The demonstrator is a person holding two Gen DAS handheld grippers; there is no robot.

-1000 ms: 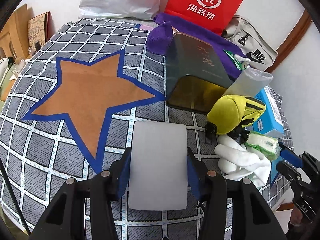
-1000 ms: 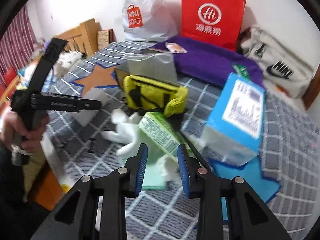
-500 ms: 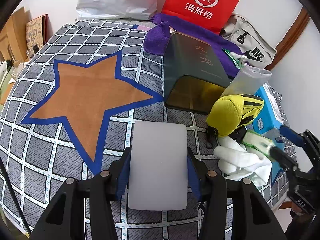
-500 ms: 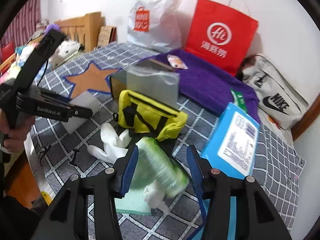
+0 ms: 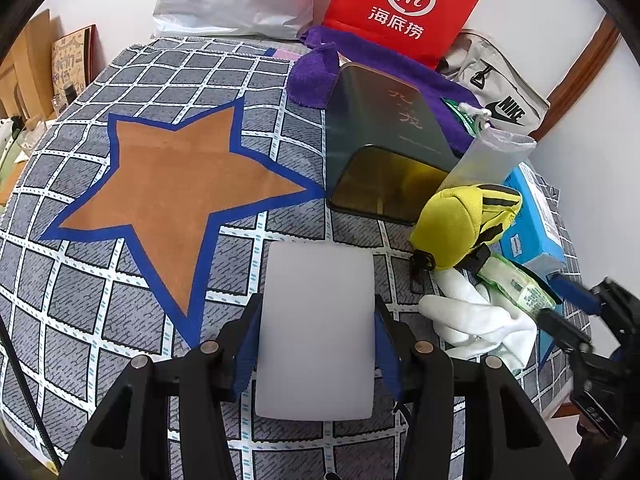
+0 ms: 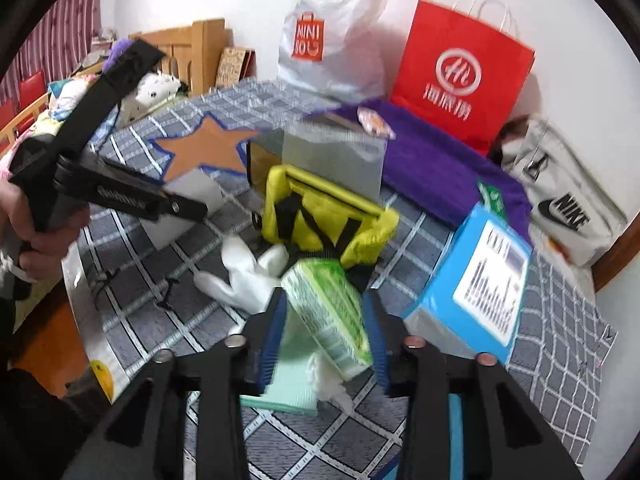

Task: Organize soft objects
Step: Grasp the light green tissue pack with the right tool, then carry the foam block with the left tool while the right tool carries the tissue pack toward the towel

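- Two pairs of tongs are at work over the checked surface [image 5: 80,320], each with something between its fingers.
- Left tongs [image 5: 316,332] are clamped on a white foam block [image 5: 316,320]; both blue pads press its sides, and it sits at the near edge, just beside the orange star [image 5: 172,196].
- Right tongs [image 6: 324,332] straddle a green tissue pack [image 6: 332,312]. The pads look close to its sides, but the view is blurred, so I cannot tell whether they truly grip it or only bracket it.
- That pack lies tilted in the heap, over a pale green cloth [image 6: 288,384] and beside the white glove [image 6: 248,276], just in front of the yellow pouch [image 6: 320,220].
- Judged progress: early. Pouch, glove, cloth and purple towel [image 6: 440,176] lie jumbled together with the blue box [image 6: 480,280] and the dark tin [image 5: 384,136]; no sorted group shows yet.
- Left to do: place the block and the pack somewhere tidy, then pull the remaining soft pieces apart from the hard ones.
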